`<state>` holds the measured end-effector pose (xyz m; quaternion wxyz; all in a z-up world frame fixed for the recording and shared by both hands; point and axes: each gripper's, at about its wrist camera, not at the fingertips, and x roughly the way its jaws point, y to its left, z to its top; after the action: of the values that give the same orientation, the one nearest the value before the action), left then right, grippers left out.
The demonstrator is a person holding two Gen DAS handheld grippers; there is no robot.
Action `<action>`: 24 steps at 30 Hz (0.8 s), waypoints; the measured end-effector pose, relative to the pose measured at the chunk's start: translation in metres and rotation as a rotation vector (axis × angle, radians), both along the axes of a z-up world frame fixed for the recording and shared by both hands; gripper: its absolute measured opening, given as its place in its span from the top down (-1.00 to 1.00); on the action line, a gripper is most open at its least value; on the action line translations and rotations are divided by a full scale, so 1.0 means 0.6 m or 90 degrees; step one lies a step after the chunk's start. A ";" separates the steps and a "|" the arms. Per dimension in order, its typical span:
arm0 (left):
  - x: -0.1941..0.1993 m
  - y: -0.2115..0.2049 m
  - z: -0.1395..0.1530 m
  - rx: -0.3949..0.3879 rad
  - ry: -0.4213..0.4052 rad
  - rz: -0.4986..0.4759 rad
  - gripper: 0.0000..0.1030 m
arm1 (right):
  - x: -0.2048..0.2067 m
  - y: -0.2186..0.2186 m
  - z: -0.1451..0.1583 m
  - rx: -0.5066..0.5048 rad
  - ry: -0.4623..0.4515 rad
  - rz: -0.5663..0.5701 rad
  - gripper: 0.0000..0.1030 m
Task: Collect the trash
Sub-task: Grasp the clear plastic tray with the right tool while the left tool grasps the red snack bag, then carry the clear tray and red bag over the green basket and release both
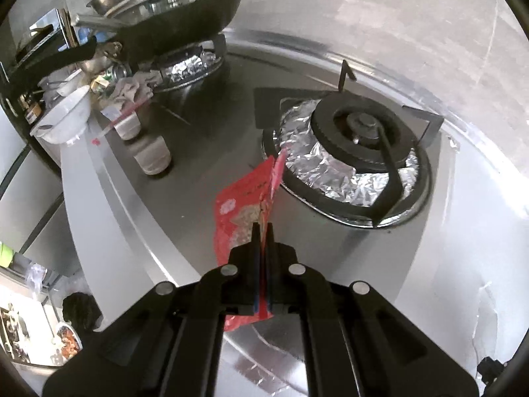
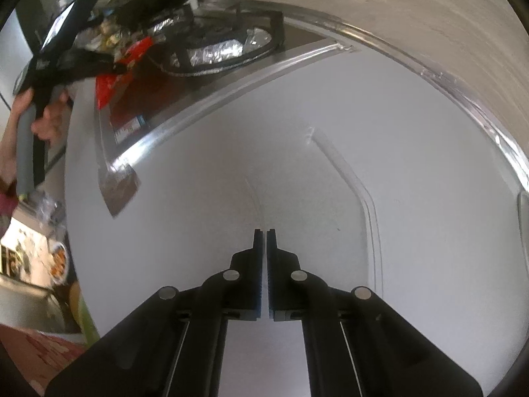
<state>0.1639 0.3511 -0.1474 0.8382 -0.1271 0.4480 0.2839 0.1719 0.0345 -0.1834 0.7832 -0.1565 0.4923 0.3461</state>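
Observation:
My left gripper (image 1: 263, 228) is shut on a red snack wrapper (image 1: 243, 206) and holds it above the steel stovetop (image 1: 205, 152), just left of the near burner (image 1: 360, 152). The wrapper sticks out past the fingertips and hangs below them. In the right wrist view the same wrapper (image 2: 114, 82) and the left gripper (image 2: 129, 63) show at the far left over the stove. My right gripper (image 2: 265, 231) is shut and empty above the white countertop (image 2: 231, 165).
A black pan with a glass lid (image 1: 172, 16) sits on the far burner. Two small jars (image 1: 152, 155), a white bowl (image 1: 66, 115) and cluttered items stand at the stove's left. Foil lines both burners. The wall runs behind the stove.

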 end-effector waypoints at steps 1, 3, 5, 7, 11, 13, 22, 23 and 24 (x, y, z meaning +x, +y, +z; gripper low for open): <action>-0.006 -0.003 0.006 -0.004 -0.004 -0.002 0.96 | 0.000 -0.005 0.005 0.015 0.006 -0.009 0.94; -0.017 -0.008 0.017 -0.005 -0.012 -0.004 0.96 | 0.002 -0.013 0.013 0.039 0.019 -0.026 0.94; -0.033 -0.020 0.034 -0.004 -0.022 -0.012 0.96 | 0.003 -0.024 0.022 0.068 0.036 -0.042 0.94; -0.052 -0.035 0.050 -0.006 -0.032 -0.023 0.96 | -0.002 -0.032 0.030 0.087 0.046 -0.052 0.93; -0.095 -0.072 0.079 -0.005 -0.053 -0.050 0.96 | -0.021 -0.043 0.049 0.111 0.054 -0.062 0.93; -0.124 -0.100 0.090 -0.010 -0.060 -0.071 0.96 | -0.039 -0.047 0.061 0.120 0.053 -0.061 0.93; -0.261 -0.203 0.097 -0.045 -0.055 -0.174 0.96 | -0.178 -0.042 0.115 0.166 0.067 -0.034 0.93; -0.276 -0.211 0.095 -0.047 -0.050 -0.182 0.96 | -0.197 -0.041 0.117 0.171 0.072 -0.031 0.93; -0.298 -0.221 0.091 -0.052 -0.043 -0.194 0.96 | -0.215 -0.040 0.120 0.176 0.078 -0.029 0.93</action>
<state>-0.0151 0.2183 -0.0930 0.8805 -0.1009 0.4445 0.1305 0.0431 0.0103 -0.1116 0.7734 -0.0144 0.4901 0.4017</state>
